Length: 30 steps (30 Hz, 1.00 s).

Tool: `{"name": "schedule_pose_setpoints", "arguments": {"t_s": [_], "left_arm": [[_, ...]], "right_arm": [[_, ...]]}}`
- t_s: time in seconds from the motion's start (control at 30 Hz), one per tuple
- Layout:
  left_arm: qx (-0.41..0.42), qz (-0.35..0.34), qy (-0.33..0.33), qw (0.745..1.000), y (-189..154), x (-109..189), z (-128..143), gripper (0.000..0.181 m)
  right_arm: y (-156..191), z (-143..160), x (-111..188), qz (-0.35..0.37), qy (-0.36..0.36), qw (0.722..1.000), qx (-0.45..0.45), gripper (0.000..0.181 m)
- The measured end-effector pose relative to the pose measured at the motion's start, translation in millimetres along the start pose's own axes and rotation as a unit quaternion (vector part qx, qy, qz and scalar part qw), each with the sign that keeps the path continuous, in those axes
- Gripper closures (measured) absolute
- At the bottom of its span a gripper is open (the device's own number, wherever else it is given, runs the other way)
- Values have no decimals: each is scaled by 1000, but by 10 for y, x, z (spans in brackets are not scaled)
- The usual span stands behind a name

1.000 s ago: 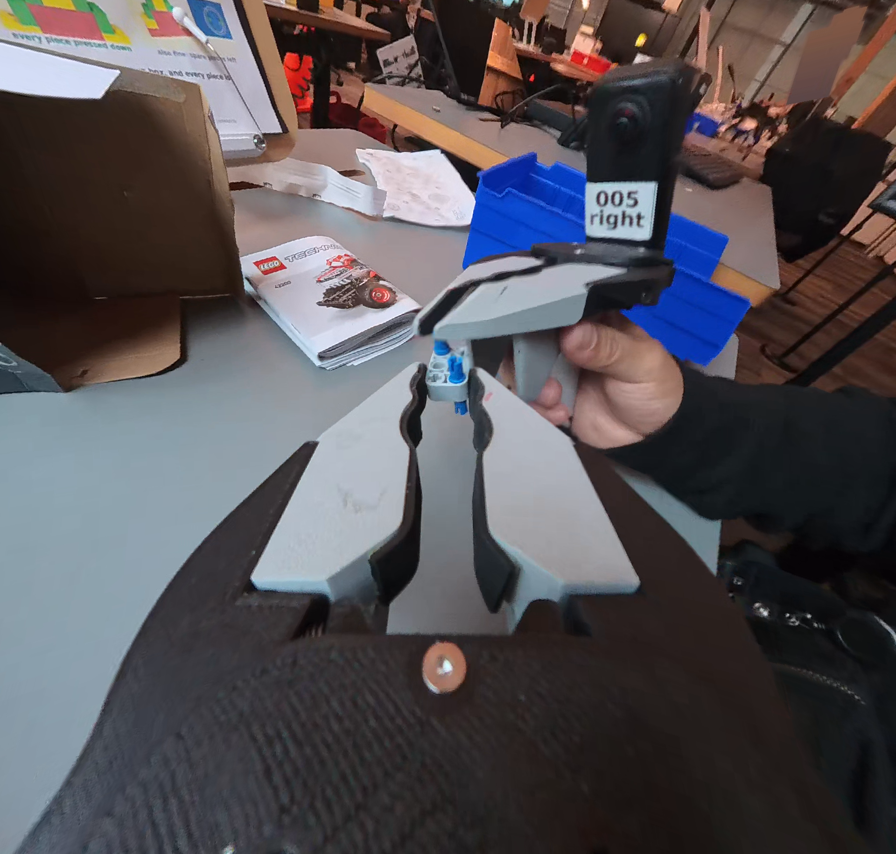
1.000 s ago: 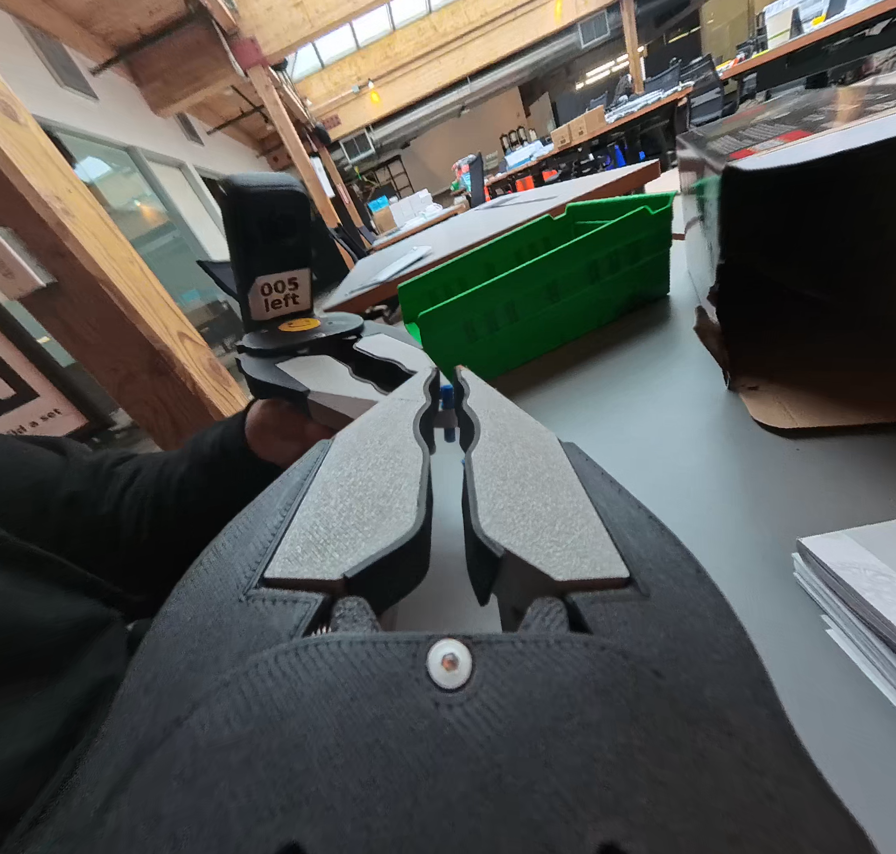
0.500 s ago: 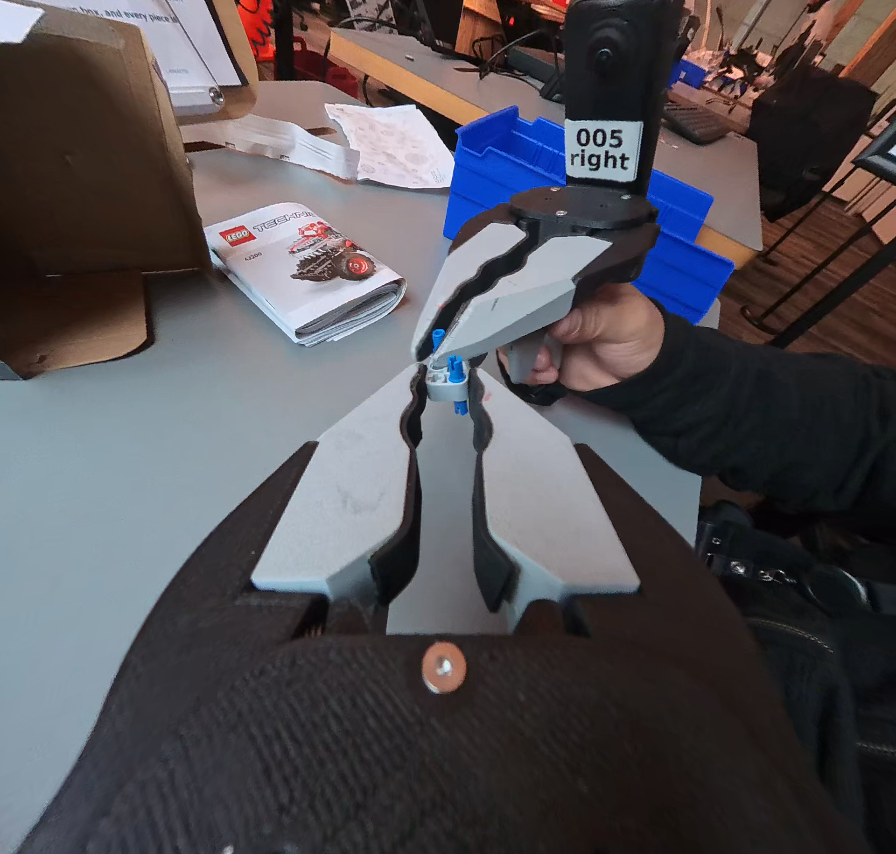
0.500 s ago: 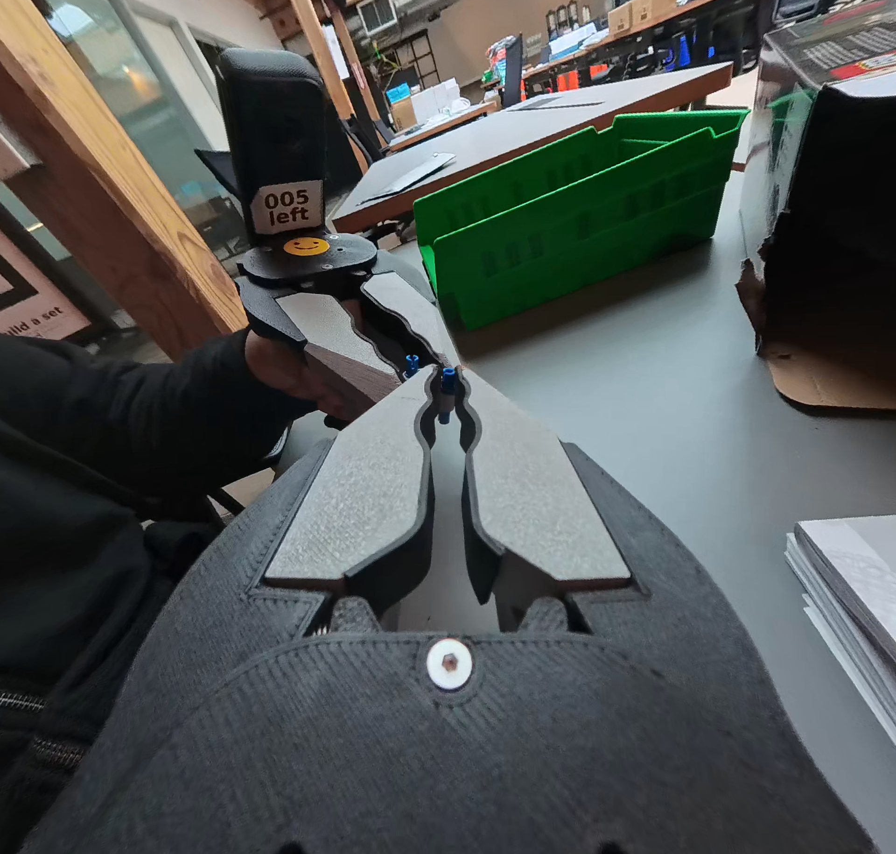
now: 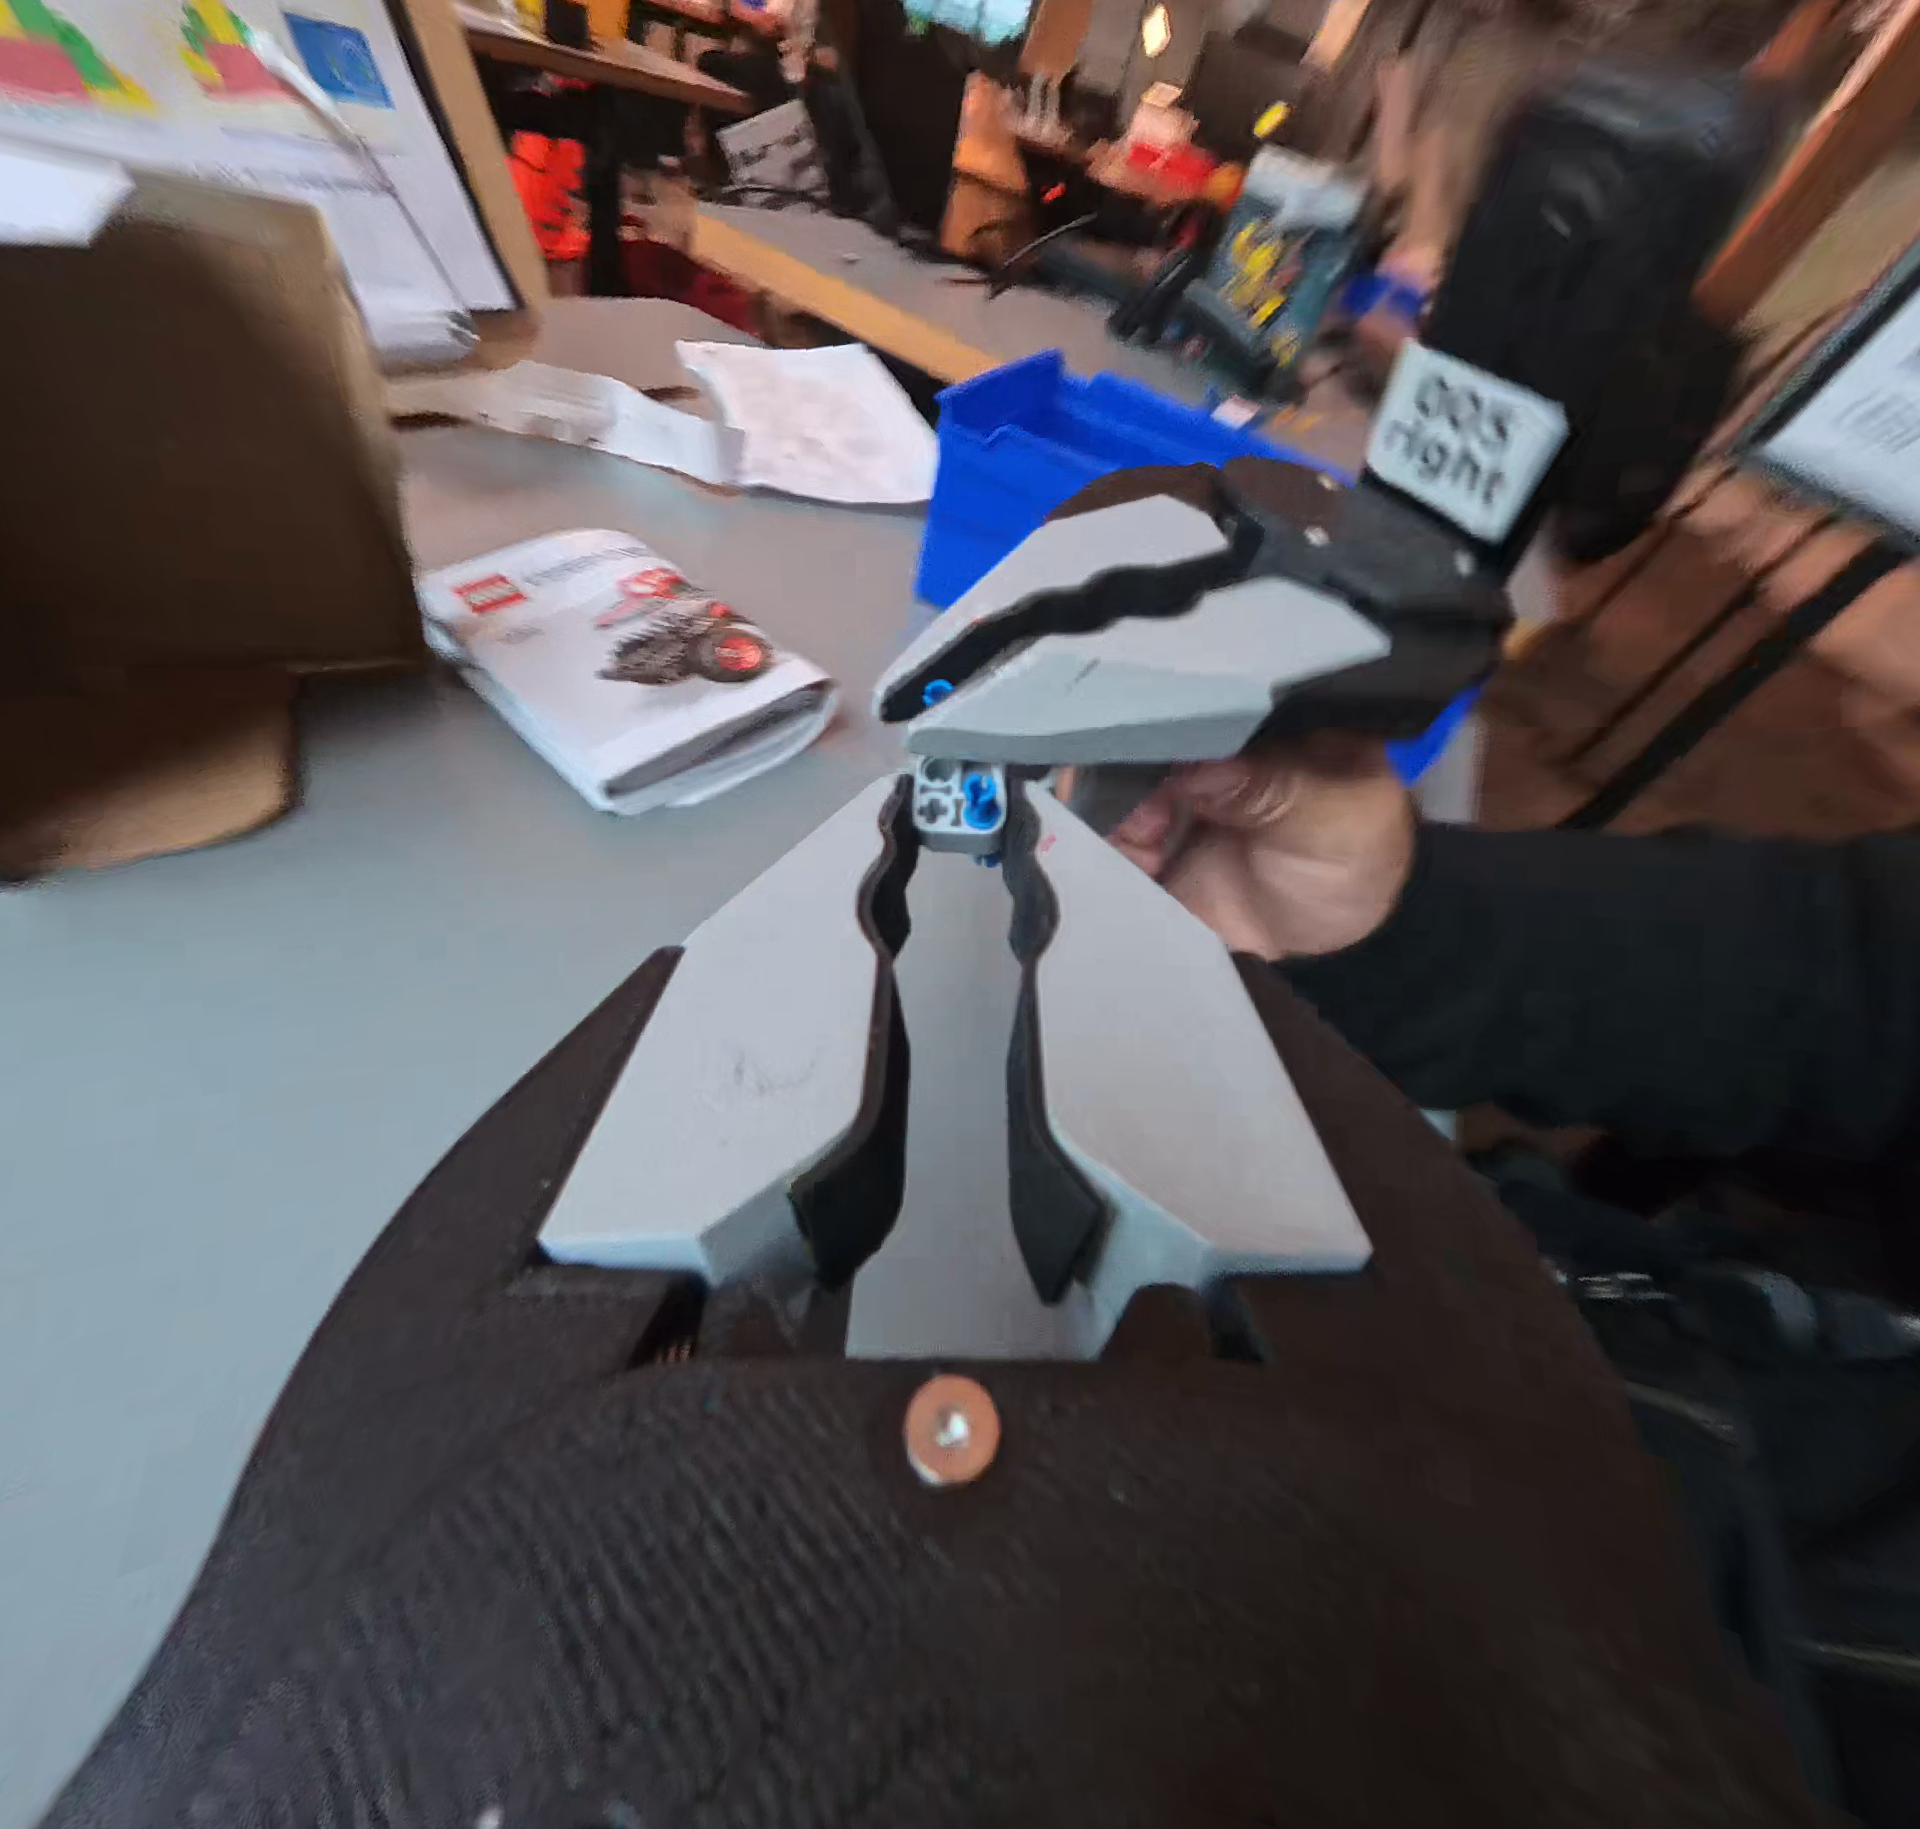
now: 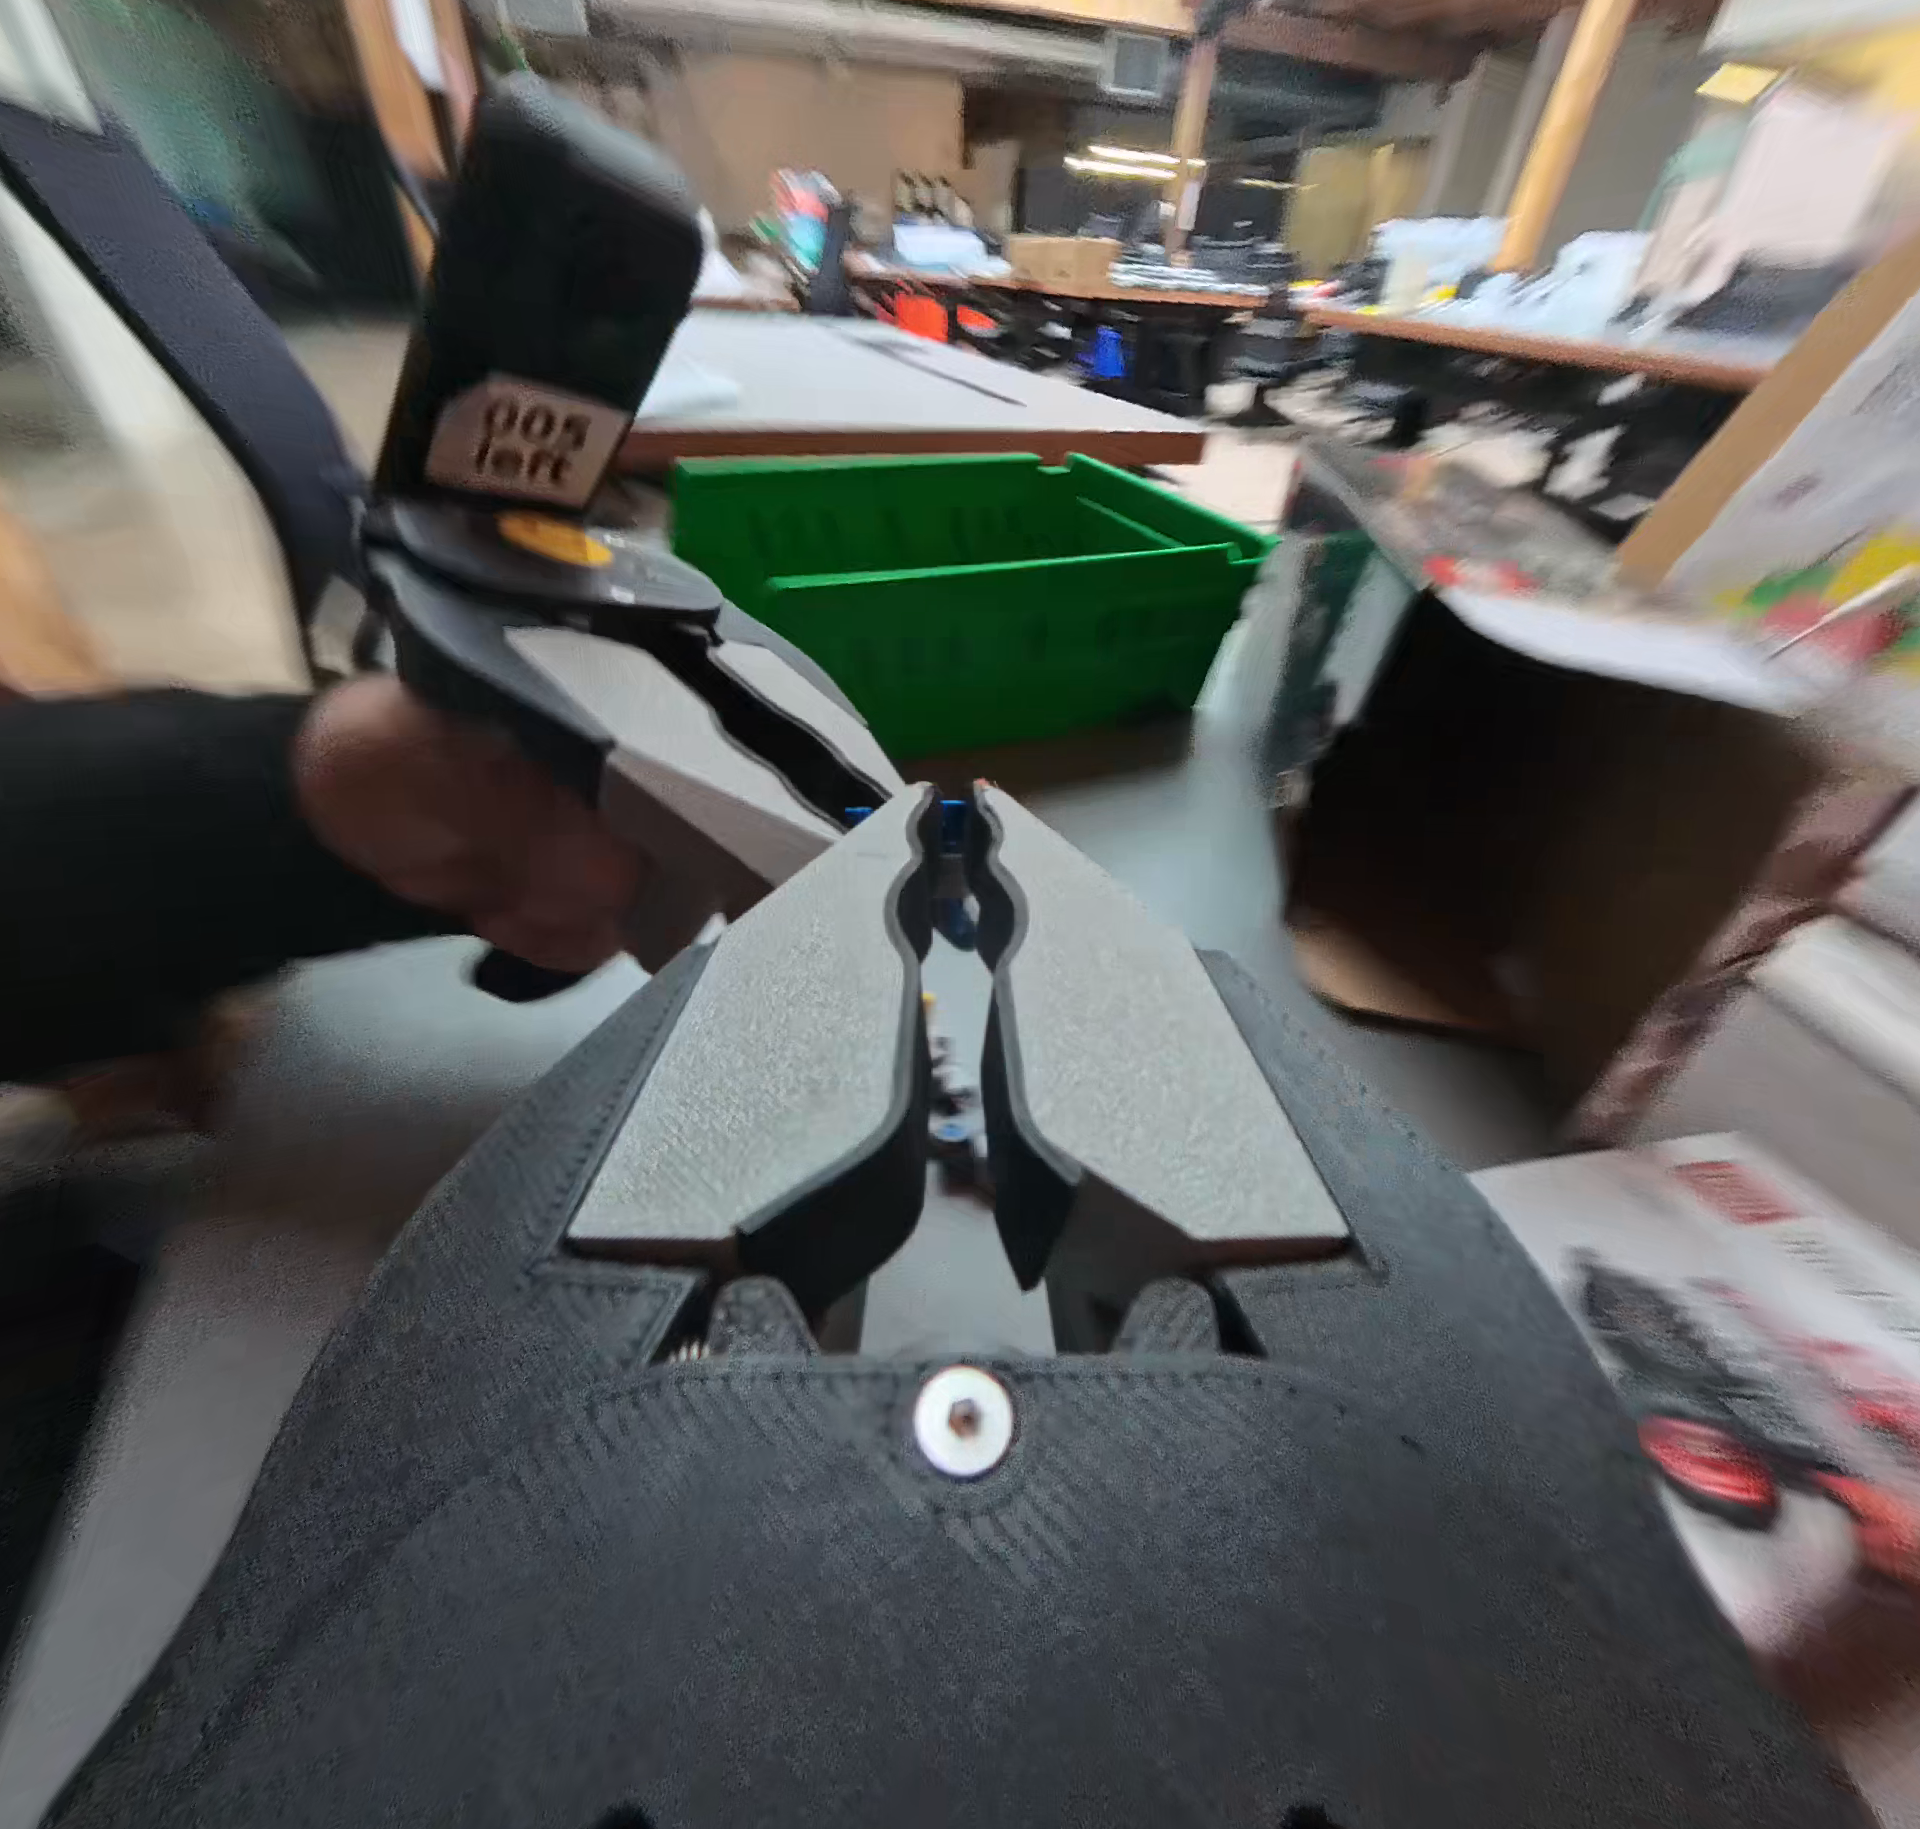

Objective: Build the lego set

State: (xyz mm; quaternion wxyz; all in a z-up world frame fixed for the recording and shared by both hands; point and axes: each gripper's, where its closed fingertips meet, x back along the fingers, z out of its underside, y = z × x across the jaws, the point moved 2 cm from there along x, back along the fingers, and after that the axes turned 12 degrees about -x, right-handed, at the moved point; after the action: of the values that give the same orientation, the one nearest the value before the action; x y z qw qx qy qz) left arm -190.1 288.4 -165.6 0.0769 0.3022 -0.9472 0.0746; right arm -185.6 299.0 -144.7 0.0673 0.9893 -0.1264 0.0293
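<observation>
Grey-fingered, black-bodied handheld grippers, black sleeves

The left gripper (image 5: 954, 803) and right gripper (image 6: 948, 823) are showing black wavy pads, one silver screw each, white labelled camera posts; the person is wearing long black sleeves (image 5: 1621, 979).

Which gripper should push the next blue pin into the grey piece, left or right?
Right. The right gripper pinches a loose blue pin just above the grey piece, which the left gripper clamps. Left looks best kept as the holder.
</observation>
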Motion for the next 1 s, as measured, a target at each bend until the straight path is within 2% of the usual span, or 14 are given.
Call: {"name": "schedule_pose_setpoints", "arguments": {"t_s": [0.03, 0.1, 0.23, 0.3, 0.4, 0.47, 0.5, 0.6, 0.67, 0.73, 0.83, 1.0], "left_arm": [[36, 25, -15, 999, -9, 9, 0, 166], [50, 28, -21, 998, 11, 17, 40, 167], [37, 21, -20, 999, 3, 9, 10, 166], [53, 34, -15, 998, -7, 31, 13, 167], [79, 45, -19, 996, 5, 30, 27, 167], [79, 40, 7, 996, 27, 18, 109, 167], [77, 36, 9, 996, 39, 20, 123, 167], [86, 39, 10, 995, 43, 4, 132, 167], [80, 38, 19, 996, 34, -16, 168, 167], [74, 36, 25, 996, 24, -25, 180, 166], [49, 22, 49, 997, 42, -23, 227, 167], [-20, 15, 111, 994, 13, -19, 341, 167]], "right_arm": [[20, -6, -13, 31, 8, 998, 53, 181], [22, 31, -51, 57, 25, 993, 97, 181], [21, -12, -24, 27, 0, 998, 53, 181], [23, 12, -37, -42, -7, 999, -22, 181], [-39, -11, 18, -160, -18, 971, -174, 180], [-181, -91, 133, -164, -45, 963, -210, 165], [-218, -88, 177, -159, -41, 965, -205, 170], [-223, 46, 160, -132, 11, 978, -164, 167], [-156, 138, 88, -139, 45, 977, -155, 165], [-88, 238, 35, -151, 82, 975, -143, 171], [-88, 302, 43, -145, 107, 977, -114, 179], [-57, 407, 53, -151, 152, 974, -79, 180]]}}
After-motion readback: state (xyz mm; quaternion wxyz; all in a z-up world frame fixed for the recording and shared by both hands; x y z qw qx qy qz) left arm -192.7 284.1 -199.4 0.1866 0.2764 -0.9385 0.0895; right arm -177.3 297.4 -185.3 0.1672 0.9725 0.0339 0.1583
